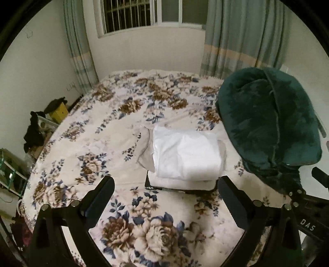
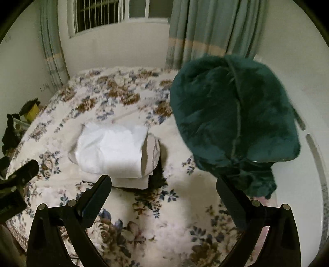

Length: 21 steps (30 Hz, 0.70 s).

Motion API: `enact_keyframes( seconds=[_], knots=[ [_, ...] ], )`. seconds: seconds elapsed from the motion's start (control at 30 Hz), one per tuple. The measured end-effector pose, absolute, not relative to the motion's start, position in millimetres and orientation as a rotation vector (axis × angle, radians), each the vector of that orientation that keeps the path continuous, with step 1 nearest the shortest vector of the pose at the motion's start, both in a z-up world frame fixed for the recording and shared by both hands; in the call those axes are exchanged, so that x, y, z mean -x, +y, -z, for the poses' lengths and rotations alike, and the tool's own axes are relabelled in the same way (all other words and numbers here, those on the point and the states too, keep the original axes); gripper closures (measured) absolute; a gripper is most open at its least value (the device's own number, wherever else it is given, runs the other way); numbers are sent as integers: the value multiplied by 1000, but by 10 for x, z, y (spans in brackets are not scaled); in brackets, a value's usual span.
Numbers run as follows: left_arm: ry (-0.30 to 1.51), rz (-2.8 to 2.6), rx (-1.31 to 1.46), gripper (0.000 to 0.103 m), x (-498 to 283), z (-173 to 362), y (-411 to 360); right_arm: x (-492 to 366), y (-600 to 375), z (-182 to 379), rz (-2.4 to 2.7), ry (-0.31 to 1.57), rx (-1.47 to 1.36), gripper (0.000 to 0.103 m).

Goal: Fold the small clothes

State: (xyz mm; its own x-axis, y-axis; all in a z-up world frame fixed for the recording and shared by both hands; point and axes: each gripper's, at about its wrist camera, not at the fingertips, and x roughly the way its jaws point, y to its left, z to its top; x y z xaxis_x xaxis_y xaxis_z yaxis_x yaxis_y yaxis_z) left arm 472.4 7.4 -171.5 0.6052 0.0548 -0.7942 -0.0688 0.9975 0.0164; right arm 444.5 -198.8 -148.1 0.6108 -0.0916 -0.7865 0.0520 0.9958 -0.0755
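Note:
A stack of folded white and beige clothes (image 1: 185,158) lies on the floral bedspread (image 1: 102,143), over something dark; it also shows in the right wrist view (image 2: 111,152). A dark green fleece garment (image 1: 267,125) sits bunched at the right, off the stack; in the right wrist view (image 2: 232,115) it is blurred and its lower end hangs by the right finger. My left gripper (image 1: 164,197) is open and empty, just short of the stack. My right gripper (image 2: 164,195) is open, with nothing between its fingers.
Curtains (image 1: 236,37) and a barred window (image 1: 144,14) are beyond the bed's far end. Dark clutter and a yellow box (image 1: 58,112) stand by the left wall. The right gripper's body (image 1: 308,205) shows at right in the left wrist view.

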Motion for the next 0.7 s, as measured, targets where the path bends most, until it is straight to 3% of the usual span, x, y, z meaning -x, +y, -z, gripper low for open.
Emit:
enact_keyframes(
  seconds=[0.37,0.7],
  knots=[
    [802,-94,11,0,-3664,746,-26,-2952,-2068,148,69,743,34,0],
    [735,-87,14,0,-2914,225,-52,-1966,-2077,-568,48,650,16,0]
  ],
)
